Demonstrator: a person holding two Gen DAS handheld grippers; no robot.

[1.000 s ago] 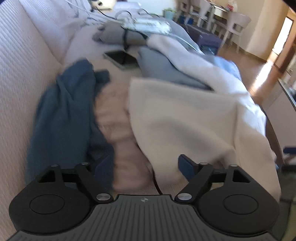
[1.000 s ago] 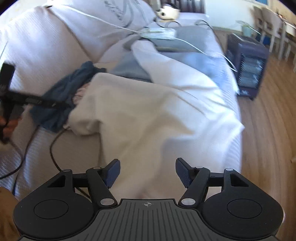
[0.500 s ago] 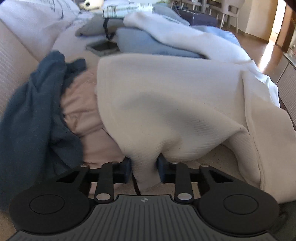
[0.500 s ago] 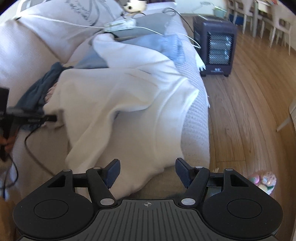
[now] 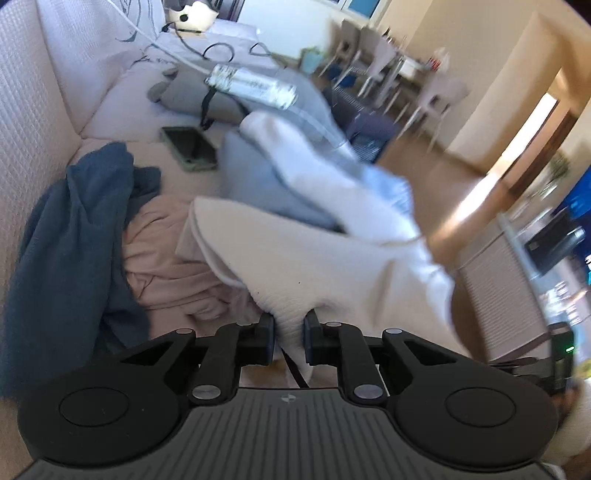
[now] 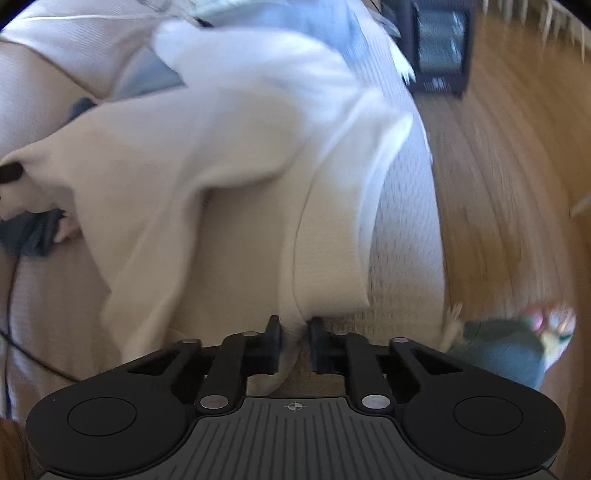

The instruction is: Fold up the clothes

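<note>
Two tongs, the left tongs and right tongs, each pinch an edge of the cream sweater at centre frame above the sofa, so the lift-and-spread step seems underway, next needing it laid flat.

Sofa is the landmark, pale quilted cover. On its seat, a phone in a green case, lying flat, screen dark. Further along the seat, a patterned pouch atop a grey cushion, w/ a white cable trailing up the sofa's back. Round white gadget at the sofa's far end. On the wood floor beside the sofa, a dark heater. Beyond the sofa, blurry dining chairs and a bright doorway.
</note>
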